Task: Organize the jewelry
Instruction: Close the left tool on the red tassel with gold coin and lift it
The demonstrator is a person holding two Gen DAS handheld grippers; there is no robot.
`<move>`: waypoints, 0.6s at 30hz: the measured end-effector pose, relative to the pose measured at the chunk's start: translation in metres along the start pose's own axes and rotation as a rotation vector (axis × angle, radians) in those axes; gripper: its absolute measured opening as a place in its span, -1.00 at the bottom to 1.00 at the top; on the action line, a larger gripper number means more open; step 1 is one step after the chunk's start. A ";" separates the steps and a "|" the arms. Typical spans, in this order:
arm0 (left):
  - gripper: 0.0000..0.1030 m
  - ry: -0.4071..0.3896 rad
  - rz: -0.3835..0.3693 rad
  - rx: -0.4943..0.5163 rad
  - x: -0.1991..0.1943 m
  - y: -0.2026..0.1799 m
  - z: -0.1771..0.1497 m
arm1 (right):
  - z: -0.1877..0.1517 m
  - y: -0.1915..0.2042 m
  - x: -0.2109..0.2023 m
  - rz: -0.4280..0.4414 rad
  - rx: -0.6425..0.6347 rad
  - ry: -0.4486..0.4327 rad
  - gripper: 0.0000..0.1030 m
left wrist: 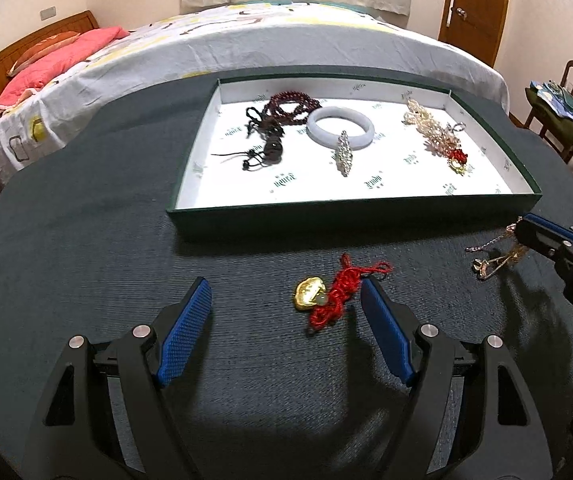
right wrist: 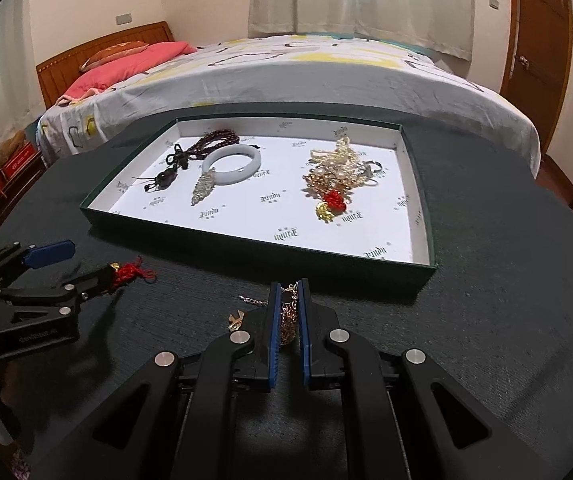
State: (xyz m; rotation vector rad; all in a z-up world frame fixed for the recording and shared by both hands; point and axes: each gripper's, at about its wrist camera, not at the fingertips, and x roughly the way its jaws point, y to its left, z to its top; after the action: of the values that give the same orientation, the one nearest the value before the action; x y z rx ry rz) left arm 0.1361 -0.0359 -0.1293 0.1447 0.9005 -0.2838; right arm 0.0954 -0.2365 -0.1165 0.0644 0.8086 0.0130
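A gold charm on a red knotted cord (left wrist: 326, 298) lies on the dark table between the fingertips of my open left gripper (left wrist: 286, 296), nearer the right finger; it also shows in the right wrist view (right wrist: 132, 272). My right gripper (right wrist: 288, 292) is shut on a gold chain (right wrist: 287, 318), whose loose end (right wrist: 252, 301) trails on the table; the chain also shows in the left wrist view (left wrist: 494, 256). The shallow green tray (left wrist: 350, 210) with a white lining holds a white bangle (left wrist: 340, 126), dark beads (left wrist: 286, 106), a crystal brooch (left wrist: 343, 154) and a pearl pile (left wrist: 432, 128).
A bed (left wrist: 246, 40) stands right behind the table. A wooden chair (left wrist: 566, 108) with cloth is at the far right, and a door (left wrist: 474, 4) is beyond. The tray's rim (right wrist: 246, 258) stands just ahead of the right gripper.
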 end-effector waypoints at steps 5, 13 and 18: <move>0.27 0.020 -0.016 0.000 0.007 -0.002 -0.001 | -0.002 -0.003 0.001 0.011 0.009 0.001 -0.83; -0.49 0.015 -0.043 0.014 0.008 -0.003 -0.003 | -0.003 -0.005 0.002 0.021 0.023 0.000 -0.83; -0.65 0.012 -0.061 0.024 0.006 -0.002 -0.006 | -0.003 -0.005 0.002 0.023 0.022 0.000 -0.83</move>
State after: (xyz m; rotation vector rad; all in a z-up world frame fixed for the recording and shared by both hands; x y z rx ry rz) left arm 0.1342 -0.0375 -0.1376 0.1412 0.9144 -0.3513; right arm 0.0946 -0.2414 -0.1197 0.0946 0.8085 0.0259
